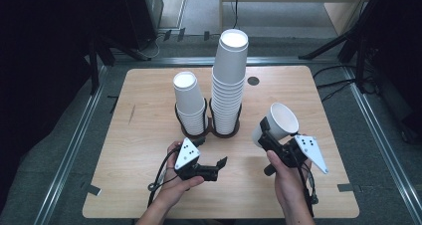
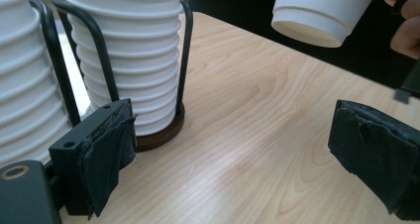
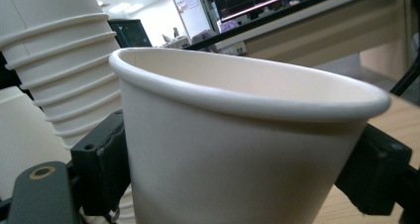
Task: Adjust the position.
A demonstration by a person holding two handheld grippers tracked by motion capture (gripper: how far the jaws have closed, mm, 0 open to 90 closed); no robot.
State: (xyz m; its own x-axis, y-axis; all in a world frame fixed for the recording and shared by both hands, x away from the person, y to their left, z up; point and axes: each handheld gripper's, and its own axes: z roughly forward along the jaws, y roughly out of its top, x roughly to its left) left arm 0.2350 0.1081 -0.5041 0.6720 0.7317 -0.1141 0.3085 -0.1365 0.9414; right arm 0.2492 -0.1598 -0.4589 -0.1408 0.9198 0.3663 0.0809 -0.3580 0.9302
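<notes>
— While that single white paper cup (image 1: 278, 123) sits pinched in the right gripper (image 1: 263, 133), tilted and lifted clear of the pale wooden table (image 1: 149, 150), which step would you say this is?

— Carrying, I'd judge. One cup is separate and held up near the table's right side, mouth turned up and away from the person. Both jaws press on its wall in the right gripper view, so the grip looks firm.

— And where might it go?

— Probably onto one of the two stacks in the dark wire cup holder (image 1: 209, 130): the short stack of white paper cups (image 1: 189, 103) or the tall stack of white paper cups (image 1: 230, 80) beside it. That's a guess. The next move would call for levelling the cup and lining it up over a stack's open top.

— What about the other hand?

— Its left gripper (image 1: 219, 166) hovers low over the table just in front of the holder, jaws spread wide with nothing between them, touching nothing. Bare wood shows between its pads (image 2: 106, 154).
</notes>
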